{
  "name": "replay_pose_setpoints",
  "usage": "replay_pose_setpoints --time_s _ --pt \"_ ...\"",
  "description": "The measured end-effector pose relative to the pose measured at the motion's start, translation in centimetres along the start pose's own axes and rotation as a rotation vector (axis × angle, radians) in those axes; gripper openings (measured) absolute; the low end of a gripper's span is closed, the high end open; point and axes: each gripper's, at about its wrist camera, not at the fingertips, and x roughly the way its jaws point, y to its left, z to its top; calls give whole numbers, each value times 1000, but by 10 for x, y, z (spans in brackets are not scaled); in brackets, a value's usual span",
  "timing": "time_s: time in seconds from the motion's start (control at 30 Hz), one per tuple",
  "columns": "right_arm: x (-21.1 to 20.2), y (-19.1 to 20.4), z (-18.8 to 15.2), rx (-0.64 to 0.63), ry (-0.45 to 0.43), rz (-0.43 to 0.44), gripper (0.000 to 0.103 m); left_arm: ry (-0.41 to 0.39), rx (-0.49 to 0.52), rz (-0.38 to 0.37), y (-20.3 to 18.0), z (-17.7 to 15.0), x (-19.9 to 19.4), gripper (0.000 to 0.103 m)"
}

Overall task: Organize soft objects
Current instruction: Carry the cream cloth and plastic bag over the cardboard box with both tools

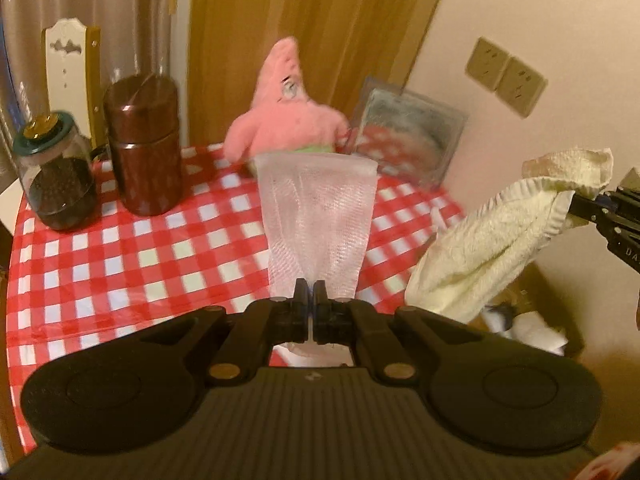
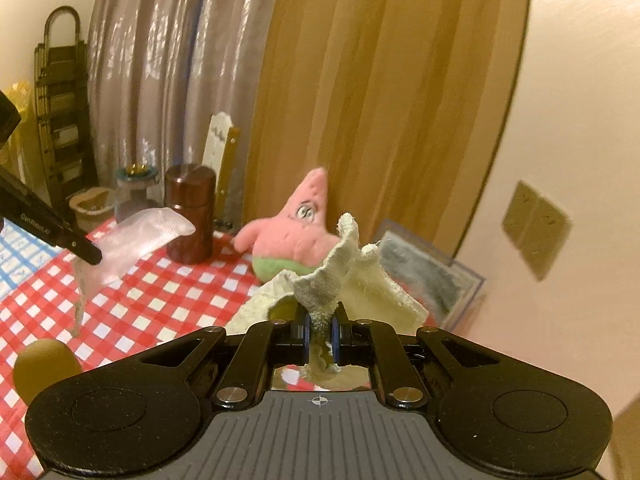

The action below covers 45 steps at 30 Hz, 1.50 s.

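My left gripper is shut on a white mesh bag, which stands out ahead of the fingers above the red checked tablecloth. The same mesh bag shows in the right wrist view, pinched by the left gripper. My right gripper is shut on a cream towel that bunches up between the pads. In the left wrist view the cream towel hangs from the right gripper off the table's right side. A pink star plush sits at the back of the table, and the pink star plush is partly hidden behind the towel.
A brown canister and a glass jar with a green lid stand at the table's back left. A clear square box leans at the back right by the wall. A cardboard box sits on the floor to the right. Curtains hang behind.
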Motion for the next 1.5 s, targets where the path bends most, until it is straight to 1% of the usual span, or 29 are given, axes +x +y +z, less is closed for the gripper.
replay_pose_setpoints --time_s 0.13,0.27,0.43,0.6,0.77,1.07,1.23,1.4,1.43,1.5 --pt "-32 -10 -2 1 -17 -24 10 -34 1 -8 -36 -4 -17 1" --pt "-59 -20 -9 -5 -24 -61 10 -44 -17 -23 -70 -10 -23 1" --pt "-81 -38 -23 -18 -15 -112 10 -48 -26 -74 -115 -18 -20 1" --pt "-94 -56 -40 -50 5 -153 10 -43 -43 -127 -159 -22 -3 1" --pt "-90 -63 -58 -105 28 -188 10 -25 -50 -168 -198 -22 25 1" --pt "-66 -71 -91 -178 84 -206 10 21 -39 -204 -241 -22 80 1" --pt "-53 -68 -112 -227 122 -198 10 63 -40 -213 -253 -33 115 1" --pt "-40 -64 -130 -280 166 -186 10 92 -6 -208 -261 -44 146 2" --pt "-37 -64 -133 -289 174 -186 10 99 -3 -208 -261 -46 152 2" --pt "-30 -64 -136 -295 189 -180 10 108 15 -211 -263 -49 160 9"
